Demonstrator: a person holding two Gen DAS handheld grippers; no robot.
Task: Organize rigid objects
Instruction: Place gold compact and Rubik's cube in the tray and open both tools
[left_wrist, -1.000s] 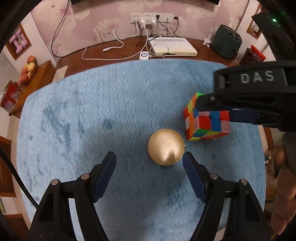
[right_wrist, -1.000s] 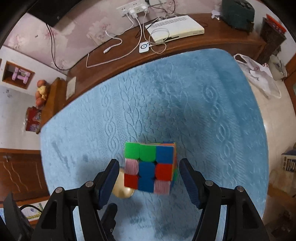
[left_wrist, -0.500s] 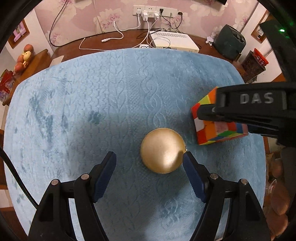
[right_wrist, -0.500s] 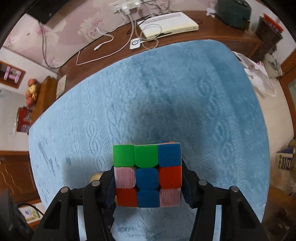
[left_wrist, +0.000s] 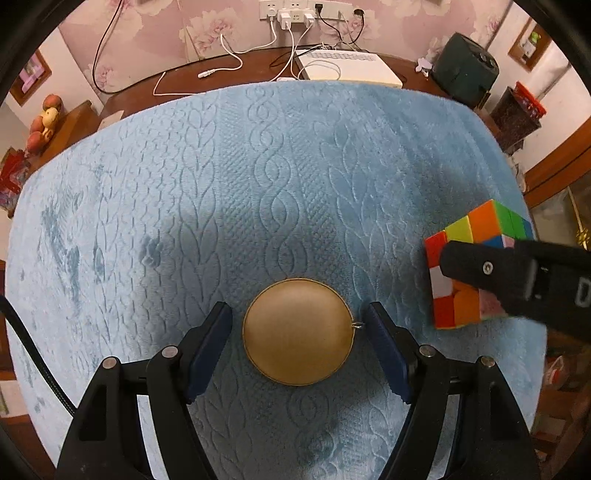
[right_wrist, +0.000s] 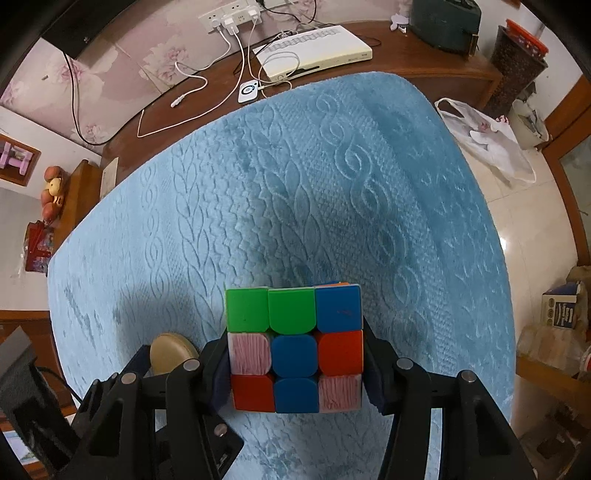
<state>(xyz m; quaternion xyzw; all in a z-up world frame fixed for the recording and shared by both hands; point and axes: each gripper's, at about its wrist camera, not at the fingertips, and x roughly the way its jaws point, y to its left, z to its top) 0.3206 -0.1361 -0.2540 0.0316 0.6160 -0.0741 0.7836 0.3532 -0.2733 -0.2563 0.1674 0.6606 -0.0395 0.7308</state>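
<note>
Far left, off the blanket: fruit pile (left_wrist: 42, 122) on a wooden ledge, red packet below it, small & blurry.

Light blue cable-pattern blanket (left_wrist: 258, 177) covers most of the table in both views.

Left gripper (left_wrist: 298, 325): jaws wide, blue pads either side of the round gold disc (left_wrist: 298, 331). Disc lies flat on the blanket, centred btwn the pads, w/ a visible gap on the left pad side. On the right side a little metal loop on the disc rim sits just beside the pad; touching or not, can't tell from this angle. In the right wrist view the same disc (right_wrist: 173, 352) peeks out low left, btwn dark jaw parts of the left gripper.

Behind, at the wall: power strip w/ white chargers (right_wrist: 231, 16), white cables trailing over dark wood, flat white box (right_wrist: 314, 50), dark green case (left_wrist: 465, 68) at right.

Right gripper (right_wrist: 295, 363): jaws narrow, clamped on the Rubik's cube (right_wrist: 294, 347) by its left & right faces. Facing side shows green, green, blue on top; pink, blue, red mid; red, blue, pink bottom. From the left wrist view the cube (left_wrist: 476, 229) is at the blanket's right edge, well apart from the disc, w/ the black finger across its front. Whether it rests on the blanket or is lifted: prob lifted, not sure.

Far right: white plastic bag (right_wrist: 487, 140) on tiled floor.
</note>
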